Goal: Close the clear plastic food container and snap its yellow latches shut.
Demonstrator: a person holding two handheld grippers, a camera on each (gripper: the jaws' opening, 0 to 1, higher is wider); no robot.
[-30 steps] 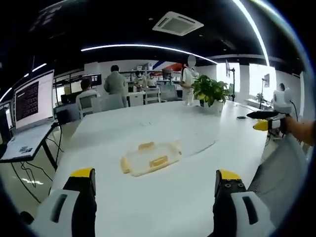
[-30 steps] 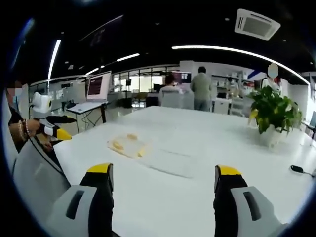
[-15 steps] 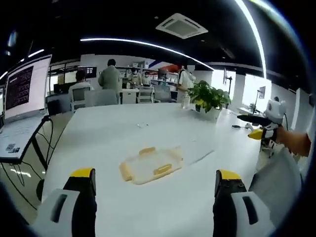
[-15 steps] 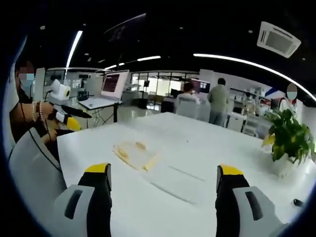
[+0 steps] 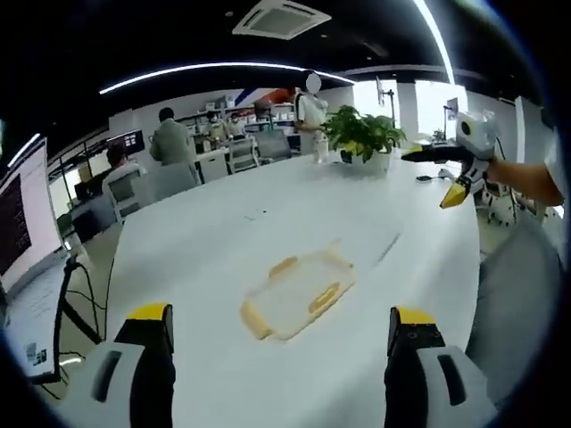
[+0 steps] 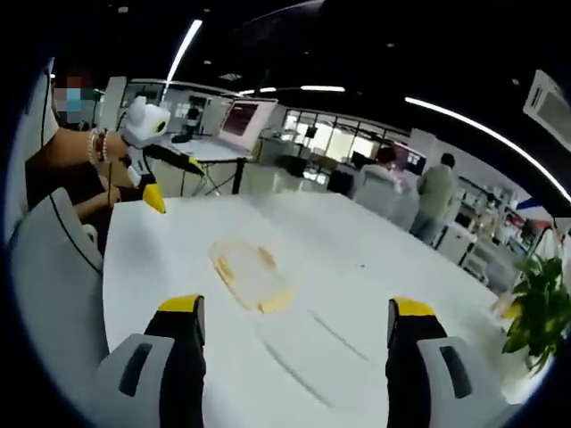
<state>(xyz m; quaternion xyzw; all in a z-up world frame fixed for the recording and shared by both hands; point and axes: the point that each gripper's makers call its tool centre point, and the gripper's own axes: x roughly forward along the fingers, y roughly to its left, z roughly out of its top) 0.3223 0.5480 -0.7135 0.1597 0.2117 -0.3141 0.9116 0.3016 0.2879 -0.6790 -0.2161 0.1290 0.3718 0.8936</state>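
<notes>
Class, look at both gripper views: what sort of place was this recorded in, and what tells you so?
Most likely an open-plan office or lab. A long white table holds the clear food container and a potted plant; people sit and stand at desks behind, and a large monitor glows under ceiling strip lights.

The left gripper (image 5: 278, 325) is hovering with its yellow-tipped fingers (image 5: 150, 314) spread wide and holding nothing. The right gripper (image 6: 294, 319) is doing likewise, fingers (image 6: 181, 306) parted and empty. A hand (image 6: 114, 148) is gripping each tool, forearms raised off the surface.
</notes>
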